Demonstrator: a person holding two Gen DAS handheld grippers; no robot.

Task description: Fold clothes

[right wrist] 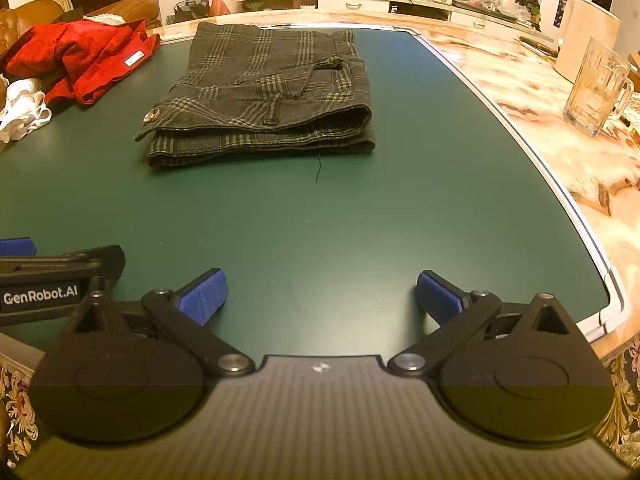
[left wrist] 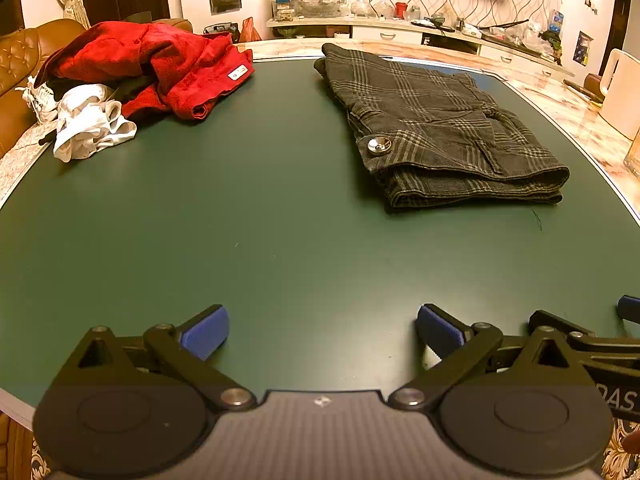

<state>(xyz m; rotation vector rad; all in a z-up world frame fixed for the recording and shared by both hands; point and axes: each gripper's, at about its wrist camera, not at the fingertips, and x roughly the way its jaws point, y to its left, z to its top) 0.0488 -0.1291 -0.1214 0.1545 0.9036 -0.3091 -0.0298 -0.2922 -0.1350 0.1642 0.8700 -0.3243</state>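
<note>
Along the bottom of the left wrist view, the left gripper hangs just above the green table with its jaws spread wide; its blue pads hold nothing and touch no cloth. At the lower right edge of that same view a part of the right gripper's black linkage and one blue pad show, close beside the left one.

Low in the right wrist view, the right gripper is likewise spread wide and empty over bare green surface, and the left gripper's side, lettered "GenRobot.AI", enters from the lower left edge.

Up the frame from both grippers and well apart from them lie the plaid trousers, dark grey with pale check lines, folded into a compact stack of several layers. They sit in the upper right of the left wrist view and in the upper middle of the right wrist view. A metal button shows on the waistband at the stack's near left corner, and a belt loop and pocket opening lie on the top layer. A thin dark thread trails from the near edge onto the table.

At the upper left of both views a crumpled red garment with a small white label lies in a heap, with a bunched white garment just beside it on the near side. A glass mug stands on the marble border at the right of the right wrist view.
</note>
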